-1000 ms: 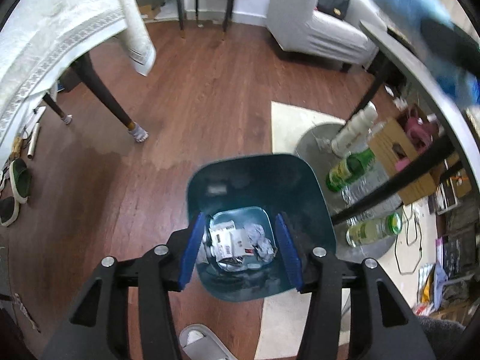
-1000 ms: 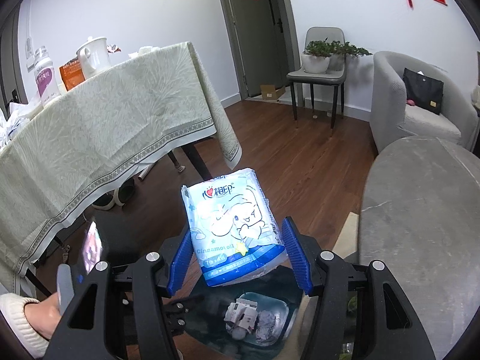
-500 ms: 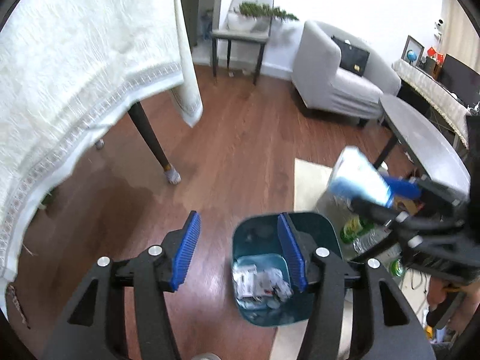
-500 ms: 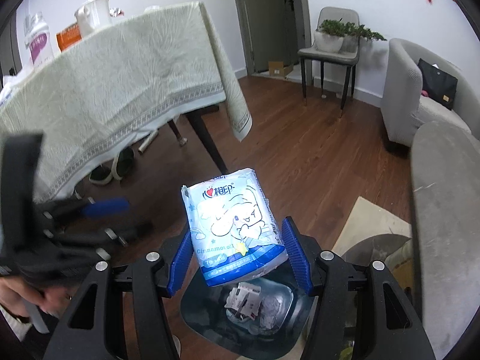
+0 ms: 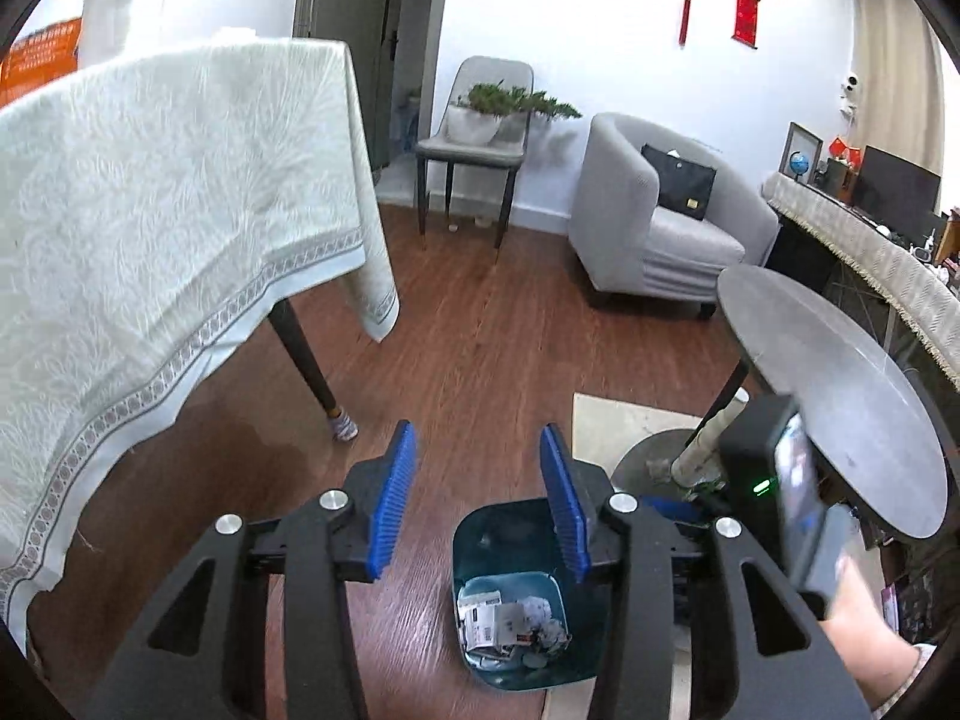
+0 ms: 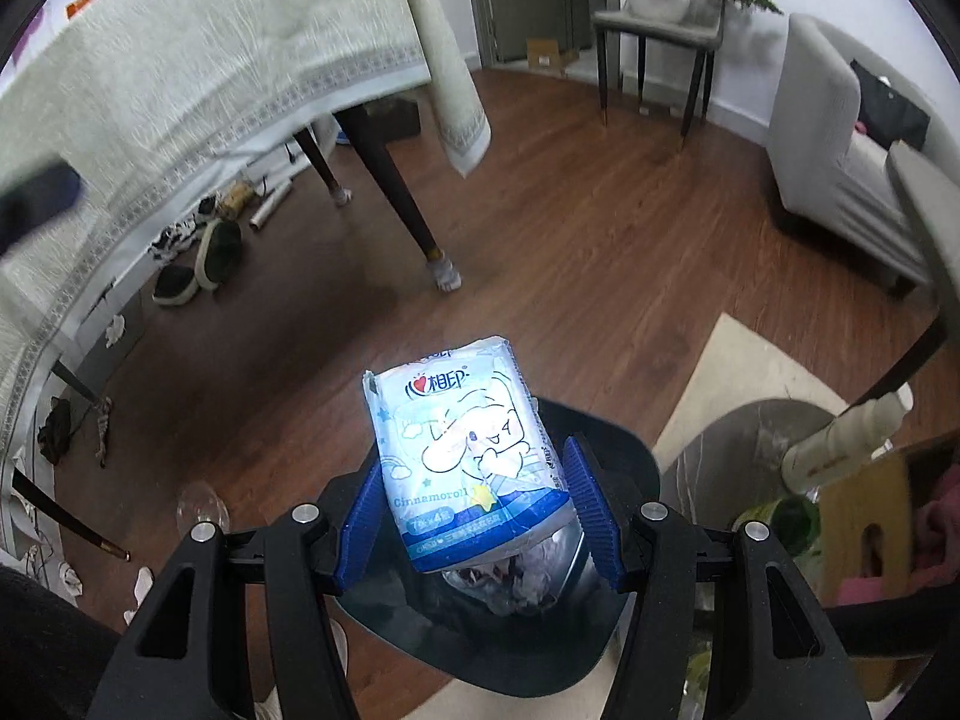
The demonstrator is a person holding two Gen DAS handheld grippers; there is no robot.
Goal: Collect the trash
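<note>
Tissue pack hanging over the bin

The blue-and-white tissue pack (image 6: 465,456) is sitting pinched between the blue pads of the right tool (image 6: 474,516), directly above the dark teal trash bin (image 6: 606,444), which is standing on the wooden floor (image 6: 600,252) with crumpled papers (image 5: 510,624) lying inside. The left tool (image 5: 477,504) is carrying nothing, its jaws having just been closing yet standing apart, beside the cloth-draped table (image 5: 150,192).
</note>
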